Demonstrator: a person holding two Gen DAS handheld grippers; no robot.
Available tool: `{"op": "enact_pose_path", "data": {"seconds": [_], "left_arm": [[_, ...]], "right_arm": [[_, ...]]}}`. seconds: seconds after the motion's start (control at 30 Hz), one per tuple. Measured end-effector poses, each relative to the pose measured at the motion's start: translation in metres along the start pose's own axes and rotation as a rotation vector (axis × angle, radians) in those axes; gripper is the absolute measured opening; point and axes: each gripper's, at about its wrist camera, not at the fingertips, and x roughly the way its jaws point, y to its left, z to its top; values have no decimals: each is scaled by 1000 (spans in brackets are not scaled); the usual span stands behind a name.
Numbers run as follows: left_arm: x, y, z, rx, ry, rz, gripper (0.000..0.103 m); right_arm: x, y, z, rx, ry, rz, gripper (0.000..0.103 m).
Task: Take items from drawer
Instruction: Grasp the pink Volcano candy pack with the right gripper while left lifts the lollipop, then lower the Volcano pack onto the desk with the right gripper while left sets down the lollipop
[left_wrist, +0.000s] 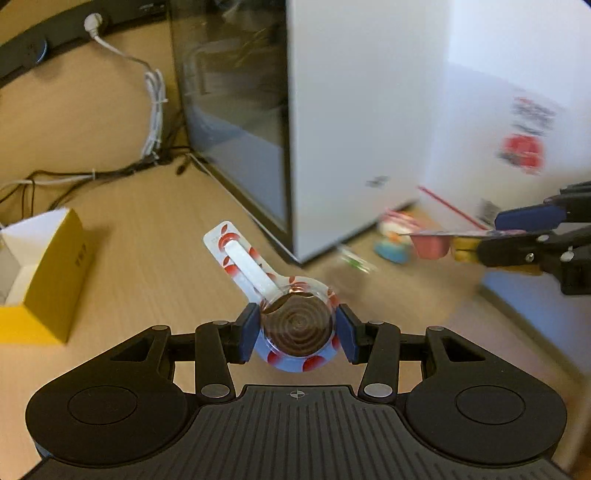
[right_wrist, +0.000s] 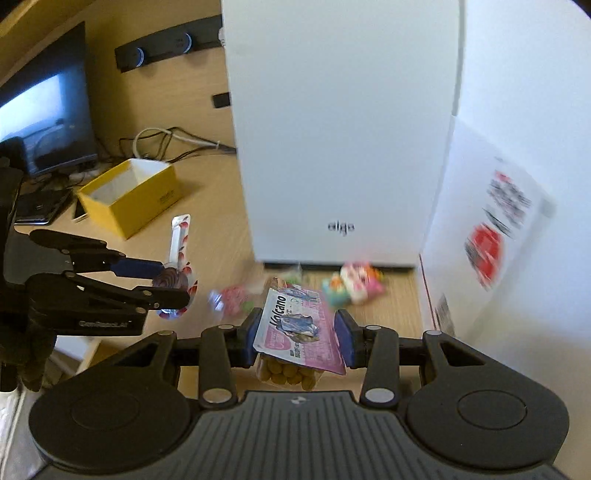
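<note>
My left gripper (left_wrist: 298, 332) is shut on a clear chocolate pudding cup (left_wrist: 298, 326) with red spots and a white spoon (left_wrist: 251, 267) stuck to its long tab. It hangs above the wooden desk. My right gripper (right_wrist: 300, 334) is shut on a snack cup with a pink Volcano lid (right_wrist: 295, 325) and yellow-brown balls under the lid. In the left wrist view the right gripper (left_wrist: 476, 238) comes in from the right with the pink snack cup (left_wrist: 430, 245). The right wrist view shows the left gripper (right_wrist: 173, 282) at the left with the pudding cup (right_wrist: 177, 278).
A white computer case (right_wrist: 340, 129) stands on the desk (left_wrist: 155, 236), with small colourful toys (right_wrist: 354, 284) and a sweet packet (right_wrist: 236, 299) at its foot. An open yellow box (right_wrist: 129, 195) sits left. Cables (left_wrist: 155, 107), a monitor (right_wrist: 48, 114) and a white wall with stickers (right_wrist: 509, 206) surround.
</note>
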Motion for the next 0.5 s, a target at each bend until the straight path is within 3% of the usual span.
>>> {"op": "enact_pose_path", "data": {"seconds": [0.17, 0.3, 0.37, 0.5], "left_arm": [[42, 17, -7, -34, 30, -10, 51], [48, 30, -14, -103, 60, -29, 51], [50, 33, -15, -110, 110, -45, 51], [35, 38, -16, -122, 83, -22, 50]], "right_arm": [[78, 14, -3, -88, -55, -77, 41], [119, 24, -28, -181, 4, -152, 44], [120, 23, -32, -190, 1, -137, 44], [119, 12, -27, -136, 48, -52, 50]]}}
